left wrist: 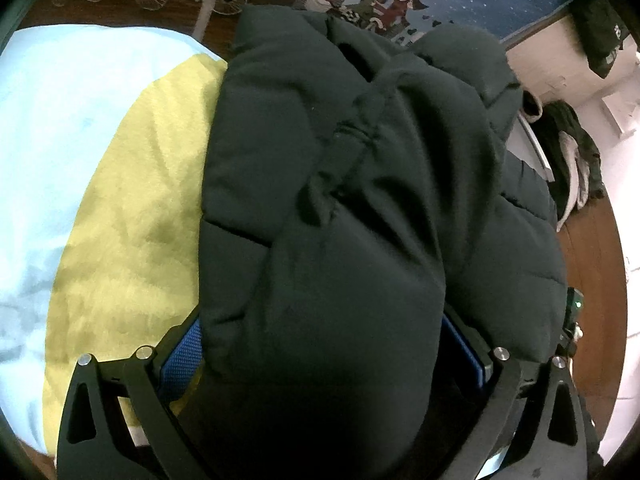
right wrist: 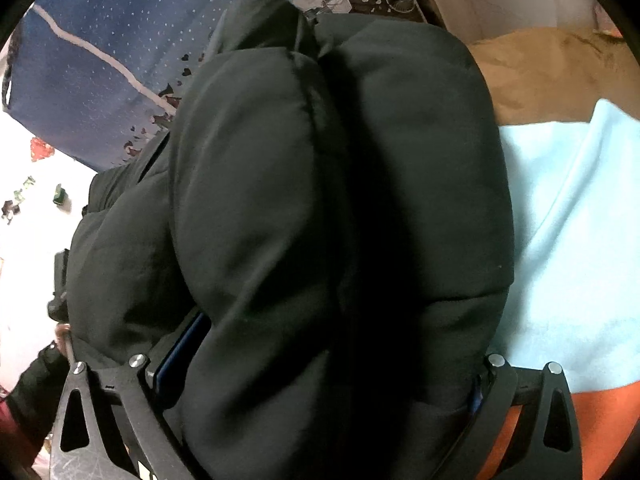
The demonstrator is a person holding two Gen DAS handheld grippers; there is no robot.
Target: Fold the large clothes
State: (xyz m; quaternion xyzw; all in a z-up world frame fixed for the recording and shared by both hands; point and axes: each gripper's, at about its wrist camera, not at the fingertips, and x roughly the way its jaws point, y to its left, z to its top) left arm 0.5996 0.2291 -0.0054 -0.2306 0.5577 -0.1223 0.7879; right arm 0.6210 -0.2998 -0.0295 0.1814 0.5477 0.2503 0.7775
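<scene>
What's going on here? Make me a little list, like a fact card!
garment: black puffy jacket, bunched and thick
left gripper: jaws wide around a fat fold of the jacket, blue pads against it
right gripper: also clamped on a thick fold of the jacket
under the jacket: yellow cloth and light blue cloth
behind: dark blue starry fabric with cartoon figures
fold state: not flat, not yet neat
</scene>
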